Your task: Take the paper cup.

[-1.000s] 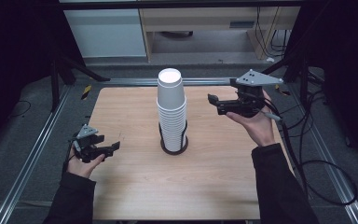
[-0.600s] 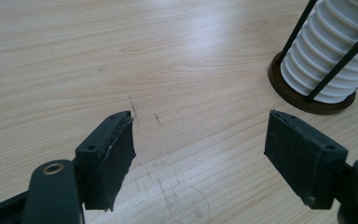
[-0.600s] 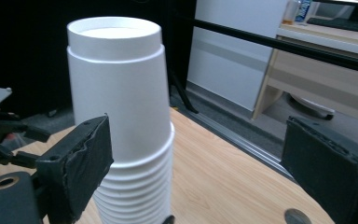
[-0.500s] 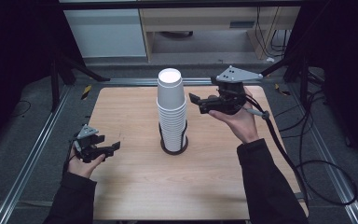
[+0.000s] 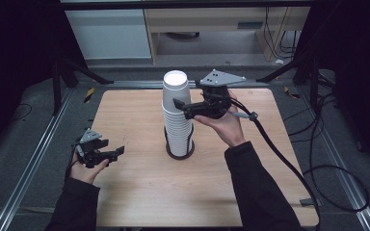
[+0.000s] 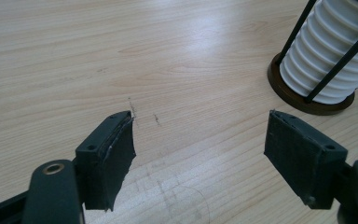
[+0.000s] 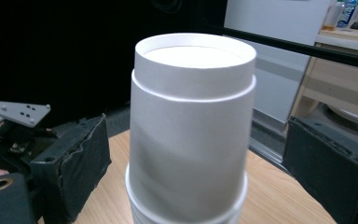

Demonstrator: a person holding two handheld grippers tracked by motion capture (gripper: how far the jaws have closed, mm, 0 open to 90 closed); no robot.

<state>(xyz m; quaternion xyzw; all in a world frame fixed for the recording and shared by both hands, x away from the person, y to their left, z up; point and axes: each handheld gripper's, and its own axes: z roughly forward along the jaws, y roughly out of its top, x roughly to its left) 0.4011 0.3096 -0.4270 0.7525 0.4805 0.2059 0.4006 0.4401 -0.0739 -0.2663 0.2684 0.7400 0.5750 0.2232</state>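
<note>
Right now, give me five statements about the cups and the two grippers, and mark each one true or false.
1. The stack of white cups stands upside down in a dark wire holder. True.
2. The right gripper is shut on the top cup. False: its jaws stand open on either side of the cup, apart from it.
3. The left gripper is open with nothing between its jaws. True.
4. The left gripper sits up at the top of the stack. False: it is low over the table, away from the stack.
5. The cups lie scattered over the table. False: they are nested in one upright stack.
</note>
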